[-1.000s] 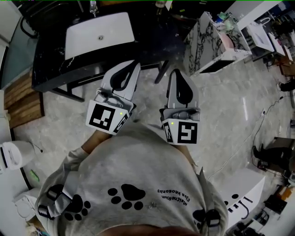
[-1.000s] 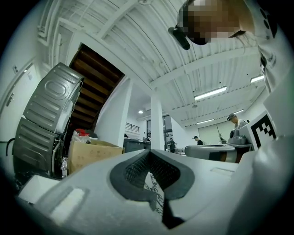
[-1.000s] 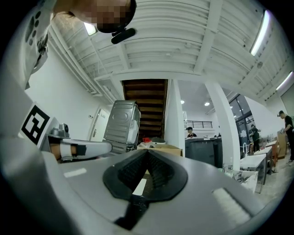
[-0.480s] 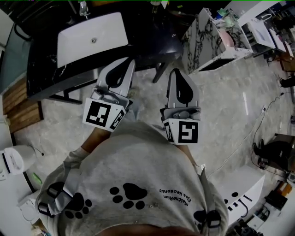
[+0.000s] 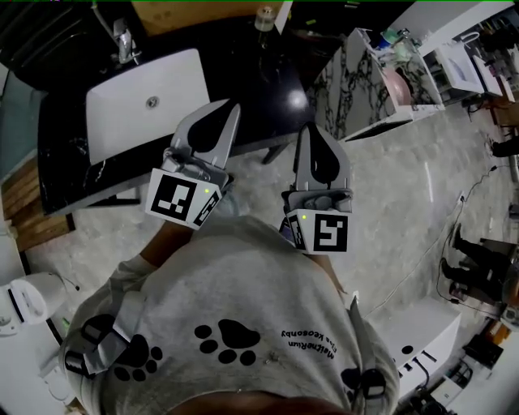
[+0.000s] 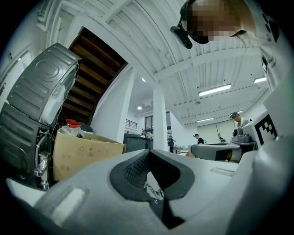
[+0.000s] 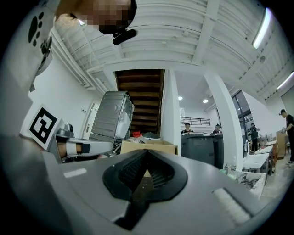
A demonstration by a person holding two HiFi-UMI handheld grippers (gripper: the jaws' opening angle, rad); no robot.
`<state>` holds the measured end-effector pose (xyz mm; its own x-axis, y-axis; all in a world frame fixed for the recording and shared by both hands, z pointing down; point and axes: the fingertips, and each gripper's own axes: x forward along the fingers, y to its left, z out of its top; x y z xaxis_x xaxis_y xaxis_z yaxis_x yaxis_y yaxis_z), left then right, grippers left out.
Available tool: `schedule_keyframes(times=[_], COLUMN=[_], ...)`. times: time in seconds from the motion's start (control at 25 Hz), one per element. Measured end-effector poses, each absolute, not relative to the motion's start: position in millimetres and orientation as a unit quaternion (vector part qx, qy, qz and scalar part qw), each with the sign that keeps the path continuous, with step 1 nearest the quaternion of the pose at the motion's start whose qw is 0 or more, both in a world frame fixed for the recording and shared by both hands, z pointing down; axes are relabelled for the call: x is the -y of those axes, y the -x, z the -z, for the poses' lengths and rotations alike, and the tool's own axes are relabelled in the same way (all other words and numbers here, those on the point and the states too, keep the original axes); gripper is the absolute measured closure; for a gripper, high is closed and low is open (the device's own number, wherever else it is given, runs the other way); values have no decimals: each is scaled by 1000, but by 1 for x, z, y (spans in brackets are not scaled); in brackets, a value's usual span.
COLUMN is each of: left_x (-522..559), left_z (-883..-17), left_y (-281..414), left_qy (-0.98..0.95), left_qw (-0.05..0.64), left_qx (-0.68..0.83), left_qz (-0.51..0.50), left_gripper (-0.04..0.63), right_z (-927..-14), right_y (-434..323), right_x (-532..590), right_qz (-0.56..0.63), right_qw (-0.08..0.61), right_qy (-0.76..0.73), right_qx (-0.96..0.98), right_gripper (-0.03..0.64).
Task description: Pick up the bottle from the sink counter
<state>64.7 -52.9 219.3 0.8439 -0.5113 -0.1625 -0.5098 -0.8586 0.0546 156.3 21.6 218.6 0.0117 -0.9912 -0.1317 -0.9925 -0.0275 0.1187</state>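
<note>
Black counter (image 5: 261,74), one white sink (image 5: 162,121), one bottle (image 5: 263,18), one faucet (image 5: 122,39)

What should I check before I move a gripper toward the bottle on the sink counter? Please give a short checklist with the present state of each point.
1. Bottle found: ok. It is at the back of the sink counter, to the right of the white basin.
2. Jaws open for a grasp: not ok. The left gripper and right gripper both have their jaws together, with nothing between them.
3. Gripper close to the bottle: not ok. Both are short of it, near the counter's front edge.
4. Counter between free of obstacles: cannot tell, the surface is too dark.
5. Bottle upright: cannot tell, it is too small.
</note>
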Motion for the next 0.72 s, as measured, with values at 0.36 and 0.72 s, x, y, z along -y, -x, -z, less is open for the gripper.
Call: schedule_keyframes(times=[0.36, 0.72], left_x=[145, 208], left_z=[-223, -236], left_y=[-104, -113], left_qy=[-966, -970], left_qw=[3, 19], left_qx=[246, 229], left_qz=[78, 80], left_gripper=[594, 592], right_z=[-226, -239], right_y=[-191, -197], right_x=[73, 144], right_qz=[-76, -62], right_qw=[6, -19], right_qy=[721, 724], right_qx=[-689, -687], right_gripper=[615, 615])
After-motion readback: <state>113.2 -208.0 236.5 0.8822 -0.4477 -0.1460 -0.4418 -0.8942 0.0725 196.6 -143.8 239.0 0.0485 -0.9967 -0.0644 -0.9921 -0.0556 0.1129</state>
